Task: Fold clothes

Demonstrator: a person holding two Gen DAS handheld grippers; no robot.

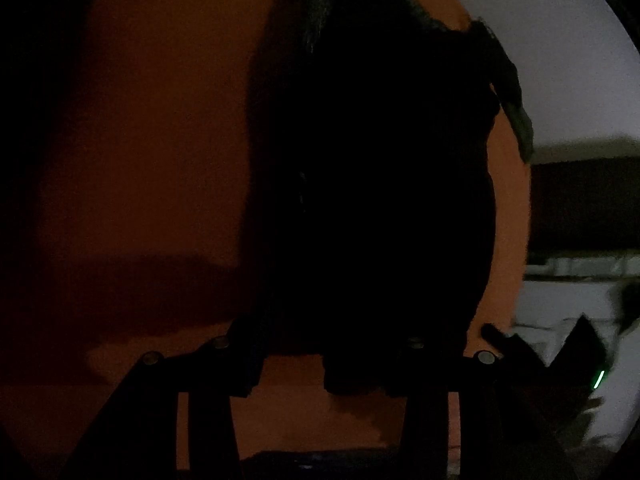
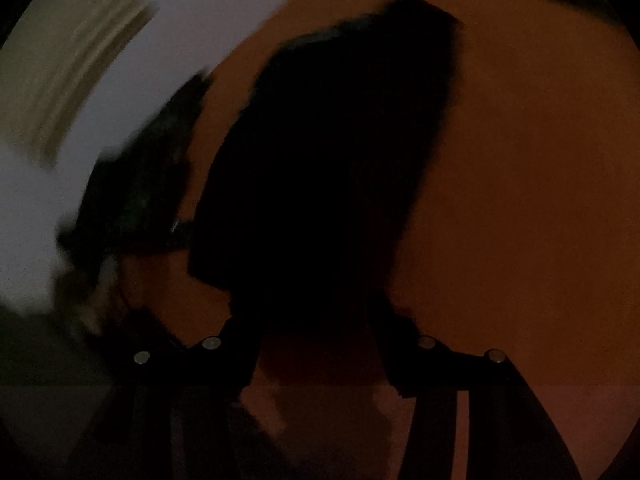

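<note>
The black garment (image 1: 372, 168) lies on the orange table (image 1: 160, 140), running toward twelve o'clock from both grippers, whose grip I cannot tell in this gloom; perhaps a blind pinch catches only one layer, skewing the fold.

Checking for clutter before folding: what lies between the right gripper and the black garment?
Nothing else: in the right wrist view only shaded orange tabletop shows between the right gripper and the black garment just ahead.

garment: black cloth (image 1: 380, 184) | state: bunched, dark, folds unreadable | place: lay on the orange surface (image 1: 160, 140) | edge: ribbed band showed along its upper rim
</note>
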